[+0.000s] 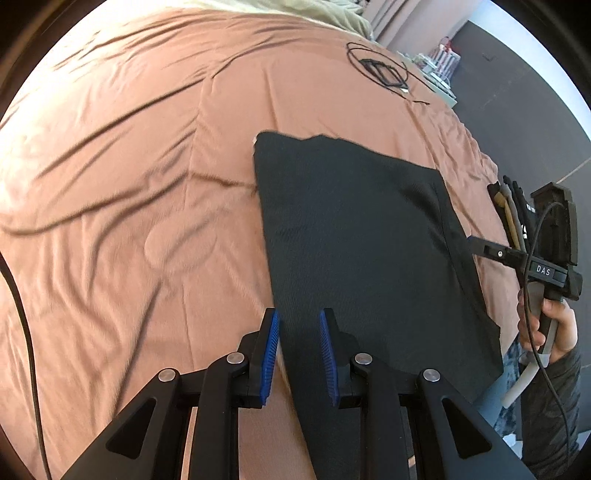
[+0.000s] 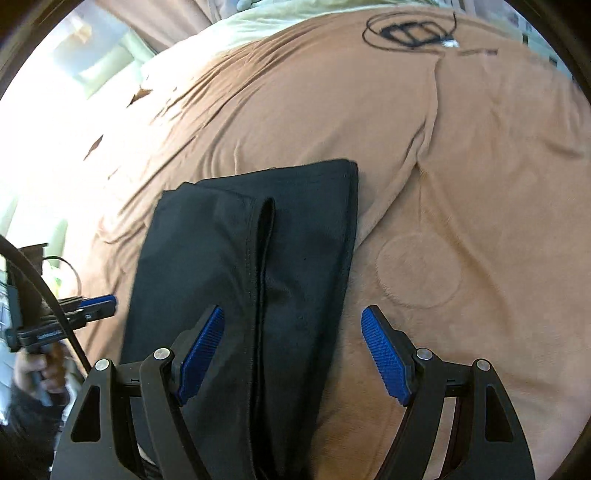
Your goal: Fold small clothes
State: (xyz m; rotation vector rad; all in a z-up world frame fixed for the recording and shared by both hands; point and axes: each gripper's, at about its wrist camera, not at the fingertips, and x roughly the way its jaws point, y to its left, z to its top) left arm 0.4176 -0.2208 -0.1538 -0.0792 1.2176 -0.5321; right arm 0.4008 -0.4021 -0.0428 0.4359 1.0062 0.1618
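Observation:
A folded black garment (image 1: 351, 229) (image 2: 221, 240) lies flat on the brown bedspread (image 1: 129, 166) (image 2: 461, 166), with a hem running down its middle. My left gripper (image 1: 299, 317) hovers over the garment's near left edge, its blue pads a narrow gap apart, and the cloth shows through that gap below them. In the right wrist view the left gripper (image 2: 110, 302) sits just beside the cloth's left edge, held by a hand. My right gripper (image 2: 291, 314) stands wide open above the garment's right side with nothing gripped. Its finger (image 1: 480, 247) points at the cloth's right edge.
A coiled black cable (image 1: 380, 70) (image 2: 410, 31) lies at the far end of the bed. Pale green bedding (image 1: 295, 7) (image 2: 192, 40) is beyond it. The bed's edge and dark floor (image 1: 517, 110) are at the right. A black cord (image 1: 22, 332) hangs at the left.

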